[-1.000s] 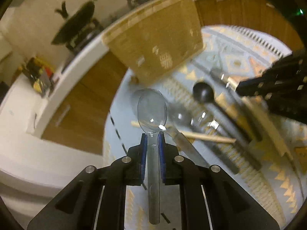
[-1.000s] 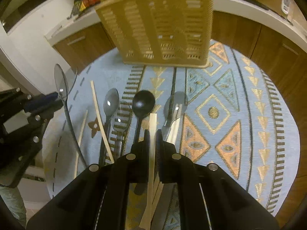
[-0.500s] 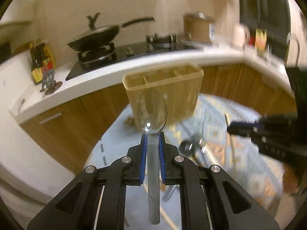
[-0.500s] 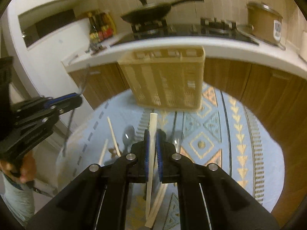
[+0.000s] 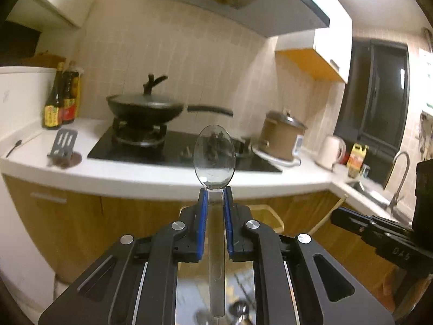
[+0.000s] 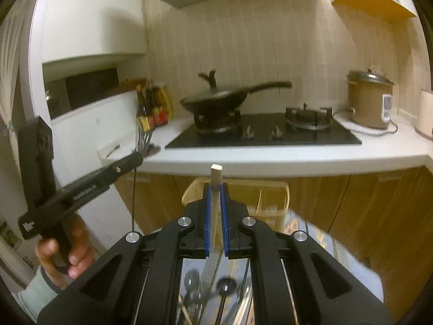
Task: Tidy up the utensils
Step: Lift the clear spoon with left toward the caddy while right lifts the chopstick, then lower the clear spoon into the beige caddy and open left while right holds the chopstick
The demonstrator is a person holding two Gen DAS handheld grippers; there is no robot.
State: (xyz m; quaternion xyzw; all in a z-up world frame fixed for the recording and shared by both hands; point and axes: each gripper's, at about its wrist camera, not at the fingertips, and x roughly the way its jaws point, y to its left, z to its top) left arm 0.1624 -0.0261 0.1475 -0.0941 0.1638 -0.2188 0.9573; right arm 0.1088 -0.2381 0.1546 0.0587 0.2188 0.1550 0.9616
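My left gripper point(image 5: 215, 192) is shut on the handle of a clear plastic spoon point(image 5: 214, 157), whose bowl sticks up past the fingertips. My right gripper point(image 6: 215, 189) is shut on a pale wooden stick point(image 6: 216, 174), with its flat end standing just above the pads. A yellow slotted utensil basket point(image 6: 259, 197) sits low ahead, partly hidden behind the fingers, and its rim point(image 5: 266, 212) also peeks out in the left wrist view. Below the right gripper lie a black spoon point(image 6: 226, 284) and other blurred utensils. The left gripper point(image 6: 130, 162) shows at the left of the right wrist view, held by a hand point(image 6: 67, 246).
A white counter point(image 6: 270, 159) runs across ahead over wooden cabinet doors point(image 5: 81, 222). On it stand a black hob with a wok point(image 5: 146, 108), sauce bottles point(image 5: 61, 97), a brown cooker point(image 6: 369, 100) and a white kettle point(image 5: 330, 151). A sink tap point(image 5: 397, 173) is at the far right.
Both grippers have risen and tilted up from the patterned rug with their loads. The views now face the counter and stove, and the left gripper has rolled upright.
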